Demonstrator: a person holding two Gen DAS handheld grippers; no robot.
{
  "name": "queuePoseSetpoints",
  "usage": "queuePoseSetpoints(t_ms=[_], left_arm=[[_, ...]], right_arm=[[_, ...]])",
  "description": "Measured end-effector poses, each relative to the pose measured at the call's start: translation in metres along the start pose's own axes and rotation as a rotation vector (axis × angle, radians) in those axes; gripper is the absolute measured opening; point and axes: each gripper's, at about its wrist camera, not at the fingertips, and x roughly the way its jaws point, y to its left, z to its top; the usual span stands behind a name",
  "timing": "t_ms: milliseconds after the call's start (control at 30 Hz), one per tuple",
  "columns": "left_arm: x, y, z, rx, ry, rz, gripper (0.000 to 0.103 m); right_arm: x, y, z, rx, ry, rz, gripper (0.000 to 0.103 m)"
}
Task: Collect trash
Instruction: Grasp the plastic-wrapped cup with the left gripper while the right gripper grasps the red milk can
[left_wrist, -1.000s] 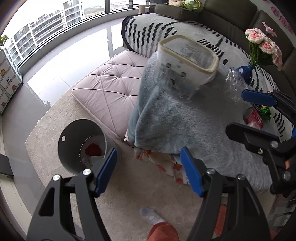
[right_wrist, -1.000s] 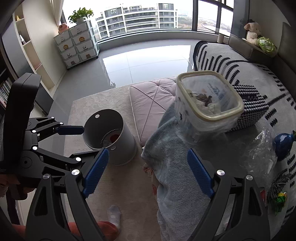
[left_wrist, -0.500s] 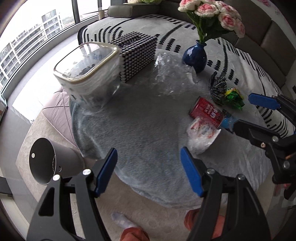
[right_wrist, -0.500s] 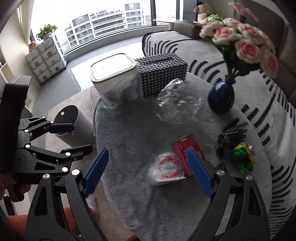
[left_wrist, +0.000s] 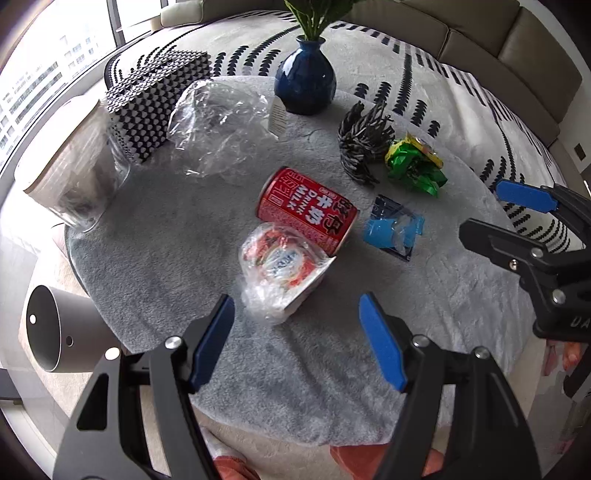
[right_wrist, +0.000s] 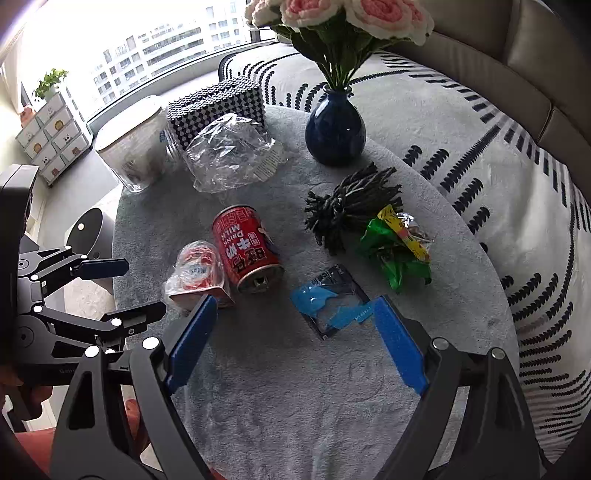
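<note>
Two jaws sets open, both empty. Left gripper (left_wrist: 297, 341) is nearer the crumpled red-white wrapper (left_wrist: 280, 267), just ahead, slightly left of centre on the tabletop (left_wrist: 166, 266). Right gripper (right_wrist: 291, 339) has the blue wrapper (right_wrist: 330, 302) just ahead.

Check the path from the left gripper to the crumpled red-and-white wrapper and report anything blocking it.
Nothing visible blocks it. The left gripper is open, with the red-and-white wrapper just ahead of its fingertips across bare grey tablecloth. The red can lies behind the wrapper, touching it.
</note>
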Motion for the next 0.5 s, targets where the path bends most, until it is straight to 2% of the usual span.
queuePoseSetpoints(t_ms=[233,500], left_arm=[[0.029,-0.005,0.001,-0.002,0.016,0.031,0.071],[0.048,0.012,0.001,-0.118,0.002,0.033,0.071]], right_arm=[[0.032,-0.006,0.0,-0.039,0.014,0.047,0.084],[0.069,0.002,0.016,-0.102,0.014,0.097,0.084]])
